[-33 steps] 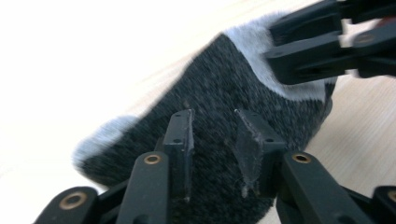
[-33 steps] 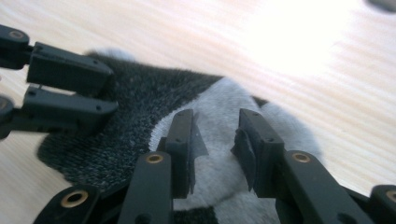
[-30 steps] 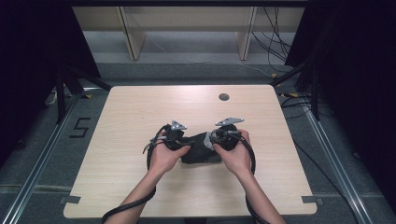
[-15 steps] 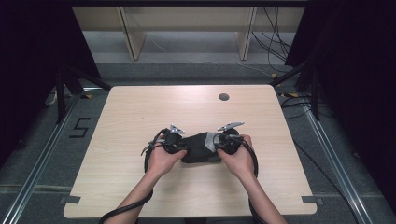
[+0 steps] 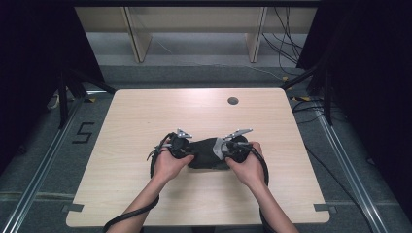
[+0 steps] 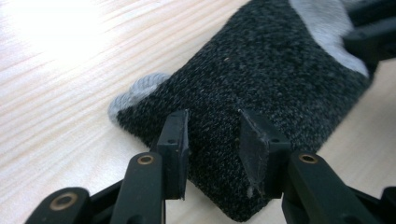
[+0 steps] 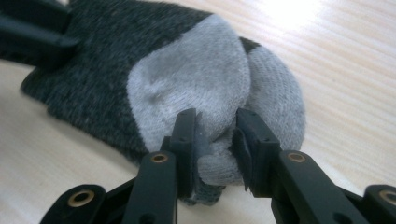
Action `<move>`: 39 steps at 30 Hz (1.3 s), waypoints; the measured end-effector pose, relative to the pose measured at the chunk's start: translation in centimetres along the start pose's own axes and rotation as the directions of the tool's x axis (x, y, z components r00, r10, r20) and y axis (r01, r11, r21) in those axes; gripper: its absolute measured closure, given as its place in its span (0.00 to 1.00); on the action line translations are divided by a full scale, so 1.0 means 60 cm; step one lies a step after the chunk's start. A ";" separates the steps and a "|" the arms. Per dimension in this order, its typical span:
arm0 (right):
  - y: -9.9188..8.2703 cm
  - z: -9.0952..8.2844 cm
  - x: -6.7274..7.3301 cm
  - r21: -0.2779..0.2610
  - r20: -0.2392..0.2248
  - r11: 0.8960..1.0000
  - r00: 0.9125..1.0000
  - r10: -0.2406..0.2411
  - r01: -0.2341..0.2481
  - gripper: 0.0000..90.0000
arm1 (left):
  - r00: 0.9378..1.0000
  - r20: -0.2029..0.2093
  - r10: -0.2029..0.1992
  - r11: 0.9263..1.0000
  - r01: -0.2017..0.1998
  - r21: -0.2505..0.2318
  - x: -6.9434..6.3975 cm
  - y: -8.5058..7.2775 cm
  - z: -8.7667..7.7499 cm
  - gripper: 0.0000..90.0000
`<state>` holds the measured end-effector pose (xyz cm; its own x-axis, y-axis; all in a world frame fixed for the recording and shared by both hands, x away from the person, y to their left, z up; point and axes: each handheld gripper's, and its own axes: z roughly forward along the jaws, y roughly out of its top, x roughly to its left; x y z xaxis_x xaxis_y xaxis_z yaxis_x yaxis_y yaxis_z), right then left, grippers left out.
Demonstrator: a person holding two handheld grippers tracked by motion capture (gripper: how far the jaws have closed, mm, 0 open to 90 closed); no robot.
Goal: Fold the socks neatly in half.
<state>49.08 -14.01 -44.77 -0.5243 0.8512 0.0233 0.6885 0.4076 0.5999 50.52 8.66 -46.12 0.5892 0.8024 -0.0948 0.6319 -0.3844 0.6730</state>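
Note:
A folded dark grey sock (image 5: 206,154) with light grey patches lies on the wooden table (image 5: 145,111), held between the person's two hands. My left gripper (image 5: 188,149) is at its left end. In the left gripper view the left gripper (image 6: 212,123) has its jaws apart over the flat dark sock (image 6: 261,60), with no fold pinched; they have just opened a little. My right gripper (image 5: 222,148) is at the right end. In the right gripper view the right gripper (image 7: 215,126) pinches a bunched fold of the sock's (image 7: 187,79) light grey part, its jaws having just eased open slightly.
A round cable hole (image 5: 232,101) sits in the table near its far edge. Cables trail from both grippers toward the near edge. The other gripper's black jaws appear at the far end of the sock in each gripper view (image 6: 369,32) (image 7: 32,28).
Both hands have stayed at the sock's two ends. The right gripper's top plate has tilted slightly. The sock has not shifted on the table.

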 end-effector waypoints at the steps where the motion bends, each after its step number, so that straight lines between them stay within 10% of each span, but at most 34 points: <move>1: -0.003 -0.001 0.003 0.009 -0.001 1.000 1.000 0.008 -0.008 0.78 | 1.000 0.001 -0.018 1.000 0.018 -0.008 0.002 0.001 0.002 0.68; 21: -0.007 -0.024 0.007 -0.025 -0.050 0.998 0.997 0.065 -0.066 0.68 | 1.000 -0.022 0.014 0.999 -0.015 -0.051 0.013 0.008 -0.011 0.60; 29: -0.029 -0.073 -0.067 -0.107 -0.074 0.985 0.989 0.127 -0.134 0.53 | 0.999 -0.033 0.002 0.980 -0.008 -0.199 0.039 -0.034 -0.108 0.40; 34: -0.077 -0.101 -0.136 -0.104 0.007 0.976 0.981 0.194 -0.193 0.56 | 0.995 -0.099 -0.033 0.986 0.017 -0.167 0.086 -0.093 -0.164 0.37; 38: -0.113 -0.113 -0.149 -0.081 -0.004 0.961 0.964 0.265 -0.264 0.58 | 0.987 -0.124 -0.099 0.981 0.076 -0.177 0.113 -0.147 -0.186 0.37; 39: -0.123 -0.109 -0.159 -0.109 0.007 0.972 0.978 0.208 -0.206 0.58 | 0.986 -0.134 -0.103 0.982 0.080 -0.171 0.116 -0.156 -0.190 0.37</move>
<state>45.73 -27.27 -44.17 -0.3660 0.9197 0.1421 0.7231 0.1850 0.6655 42.95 23.03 -44.72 0.4482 0.8916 -0.0648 0.5816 -0.2357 0.7786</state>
